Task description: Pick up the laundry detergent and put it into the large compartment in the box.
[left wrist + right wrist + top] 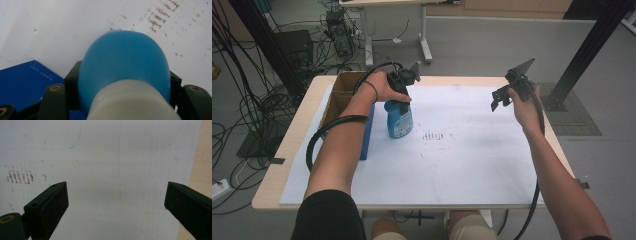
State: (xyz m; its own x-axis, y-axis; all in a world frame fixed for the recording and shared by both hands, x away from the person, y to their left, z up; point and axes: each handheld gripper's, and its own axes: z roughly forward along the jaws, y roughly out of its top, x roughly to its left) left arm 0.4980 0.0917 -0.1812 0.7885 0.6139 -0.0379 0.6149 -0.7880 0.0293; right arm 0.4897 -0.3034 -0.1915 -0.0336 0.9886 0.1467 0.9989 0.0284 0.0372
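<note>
- Left tool (404,82) clamped on the neck of the blue bottle (399,119), jaws on either side just below its white cap (132,102).
- Bottle upright on the white worktop (462,165), about 10 o'clock from its middle, just beside the blue box (367,132).
- Right tool (502,97) at 2 o'clock, held above the worktop, jaws wide apart, holding nothing.

One blue bottle (399,119), one cardboard box (343,89), two grippers

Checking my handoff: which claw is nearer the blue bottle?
Left. The left claw is clamped on the blue bottle at its top; the right claw hangs open over the white mat, well off to the bottle's right.
</note>
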